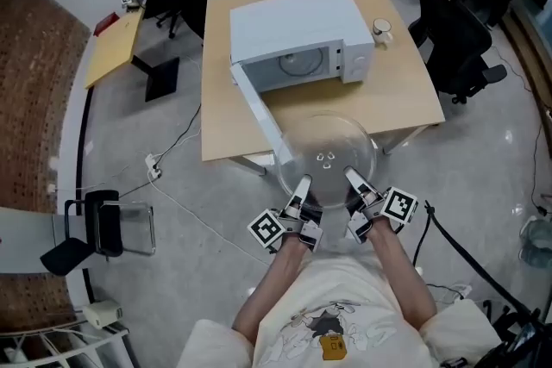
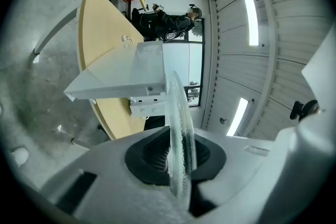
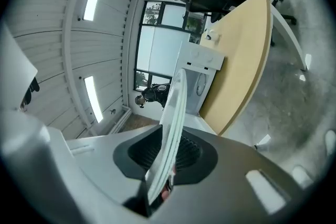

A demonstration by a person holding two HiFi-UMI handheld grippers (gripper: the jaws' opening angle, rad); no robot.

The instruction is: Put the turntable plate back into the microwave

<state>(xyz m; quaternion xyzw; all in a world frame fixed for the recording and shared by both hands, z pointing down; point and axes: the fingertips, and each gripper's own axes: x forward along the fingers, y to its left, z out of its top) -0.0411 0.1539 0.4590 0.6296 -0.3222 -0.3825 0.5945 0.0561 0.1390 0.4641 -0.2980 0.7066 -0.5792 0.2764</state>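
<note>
Turntable plate (image 1: pixel 328 152) of clear glass is held in the air by both claws, level, just in front of the near edge of the counter (image 1: pixel 397 90), and it is not yet inside the microwave (image 1: pixel 302 30). The left claw (image 1: pixel 300 185) holds the near rim of the plate on its left side, and the right claw (image 1: pixel 354 178) holds the near rim on its right side.

In the left gripper view the plate (image 2: pixel 178 123) stands edge-on between the jaws of the left claw (image 2: pixel 176 157), and the dark pads press on it from both sides. The right gripper view shows the same: the rim of the plate (image 3: pixel 173 113) is clamped in the right claw (image 3: pixel 165 157).

The white microwave stands on the counter, and its door (image 1: pixel 259 112) is swung open toward the person, with its end beside the left edge of the plate. A small white cup (image 1: pixel 381 30) stands on the counter just right of the microwave.
</note>
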